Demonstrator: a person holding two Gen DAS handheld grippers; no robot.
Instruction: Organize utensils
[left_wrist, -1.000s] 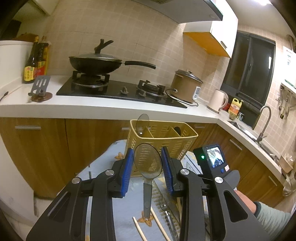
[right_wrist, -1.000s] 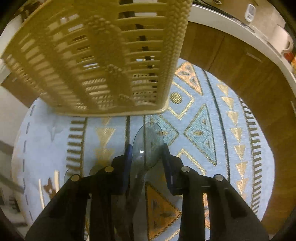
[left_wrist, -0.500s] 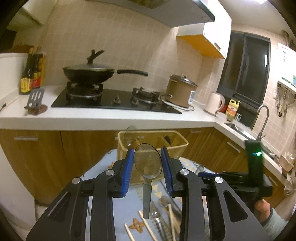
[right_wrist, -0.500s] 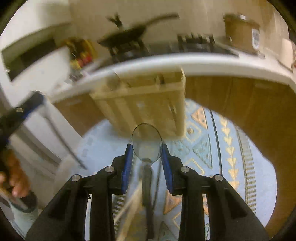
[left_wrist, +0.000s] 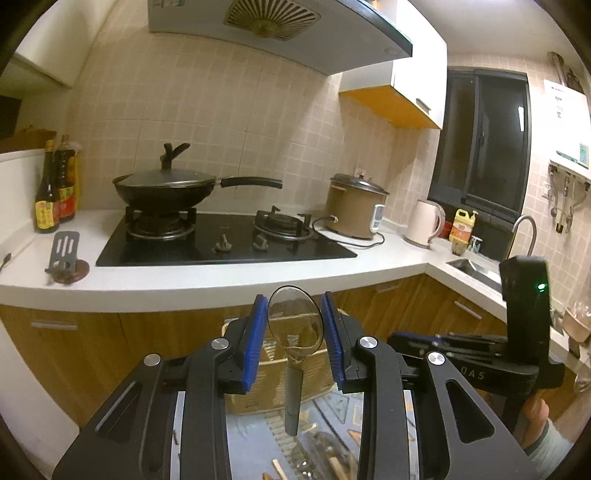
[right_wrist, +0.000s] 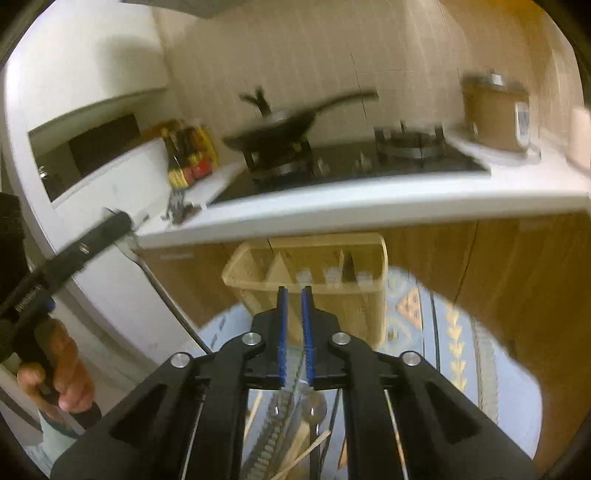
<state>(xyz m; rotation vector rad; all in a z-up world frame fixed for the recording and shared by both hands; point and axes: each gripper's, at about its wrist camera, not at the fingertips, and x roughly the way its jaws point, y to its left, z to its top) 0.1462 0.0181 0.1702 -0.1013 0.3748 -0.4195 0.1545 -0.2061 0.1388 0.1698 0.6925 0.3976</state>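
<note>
- Left gripper (left_wrist: 294, 334): blue pads clamped on a translucent smoky plastic spoon (left_wrist: 293, 326), bowl up, grey handle hanging down.
- Right gripper (right_wrist: 294, 321): jaws just closed to a narrow gap, nothing between them.
- Yellow slatted plastic utensil basket (right_wrist: 306, 260): on patterned blue cloth (right_wrist: 458, 354), beyond both grippers.

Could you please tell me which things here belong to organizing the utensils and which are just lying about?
Belongs to the job: clear spoon with a grey handle, clamped in the left gripper; beige slotted plastic basket; loose wooden chopsticks.
Just lying about: black lidded wok; brown rice cooker; white electric kettle; dark sauce bottles.
</note>
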